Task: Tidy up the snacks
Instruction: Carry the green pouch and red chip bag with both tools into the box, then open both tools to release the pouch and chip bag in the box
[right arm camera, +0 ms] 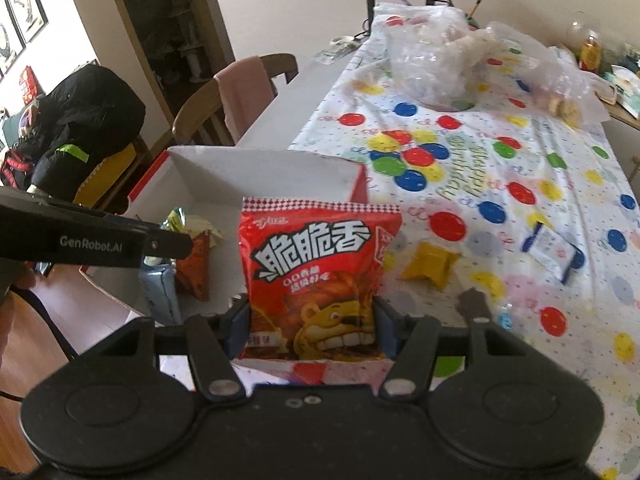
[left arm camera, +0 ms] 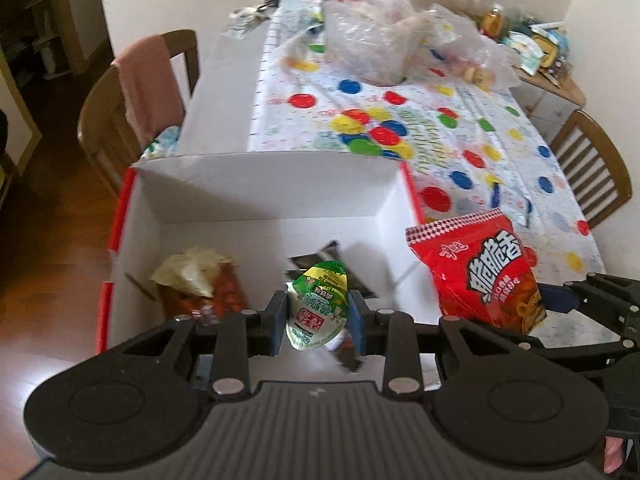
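- The left gripper point(left arm camera: 317, 316) is clamped on a small green and white snack packet point(left arm camera: 318, 307); its blue pads press both sides of the packet, which hangs over the open white box point(left arm camera: 264, 200)
- The box has white inner walls and red outer sides, and it sits at the near end of a long table, its far flap standing upright
- Inside the box, on the left of the floor, lies a crumpled orange and cream snack bag point(left arm camera: 200, 280); a dark wrapper point(left arm camera: 320, 254) lies just behind the held green packet
- The right gripper point(right arm camera: 314, 326) grips a red snack bag point(right arm camera: 318, 272) with bold white lettering and a cartoon bear, pads pressed on both lower edges, the bag upright
- From the left wrist view the red bag hangs just beside the box's right wall, above the table edge
- The table is covered by a white cloth point(right arm camera: 500, 184) printed with red, blue, yellow and green dots
- On the cloth to the right of the red bag lie a yellow packet point(right arm camera: 430, 266) and, further right, a white and blue packet point(right arm camera: 554, 250), well apart from the box
- At the far end of the table sit clear plastic bags point(left arm camera: 372, 40) holding more items, too blurred to identify
- A wooden chair point(left arm camera: 132, 108) with a pink cloth draped on its back stands at the table's left side; another wooden chair point(left arm camera: 592, 168) stands at the right
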The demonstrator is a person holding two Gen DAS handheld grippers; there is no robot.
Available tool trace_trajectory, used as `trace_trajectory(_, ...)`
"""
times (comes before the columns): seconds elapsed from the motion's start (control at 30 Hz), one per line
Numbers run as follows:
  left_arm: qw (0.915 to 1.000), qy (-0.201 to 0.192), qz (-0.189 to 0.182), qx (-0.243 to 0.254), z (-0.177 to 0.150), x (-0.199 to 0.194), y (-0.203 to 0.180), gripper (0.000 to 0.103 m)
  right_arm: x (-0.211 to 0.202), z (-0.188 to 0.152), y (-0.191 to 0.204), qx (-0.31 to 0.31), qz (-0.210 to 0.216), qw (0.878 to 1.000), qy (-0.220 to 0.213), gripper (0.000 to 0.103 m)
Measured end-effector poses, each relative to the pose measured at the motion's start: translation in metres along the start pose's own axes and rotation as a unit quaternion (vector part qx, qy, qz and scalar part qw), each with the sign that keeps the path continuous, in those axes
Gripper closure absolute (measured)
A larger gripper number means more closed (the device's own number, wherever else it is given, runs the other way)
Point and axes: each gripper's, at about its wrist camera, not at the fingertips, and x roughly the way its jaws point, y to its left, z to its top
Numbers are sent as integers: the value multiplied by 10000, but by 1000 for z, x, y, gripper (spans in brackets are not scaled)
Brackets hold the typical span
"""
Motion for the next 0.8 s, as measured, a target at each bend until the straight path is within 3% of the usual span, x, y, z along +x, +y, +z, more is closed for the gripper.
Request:
trace_trajectory(0.4, 9986, 174, 452, -225, 23, 30, 65, 72, 53, 25, 36, -295, -175, 9992, 228, 42)
trace_trajectory(0.8, 9960, 633, 595, -227, 40, 74, 96, 72, 109, 49, 58, -592, -239, 9965, 545, 42)
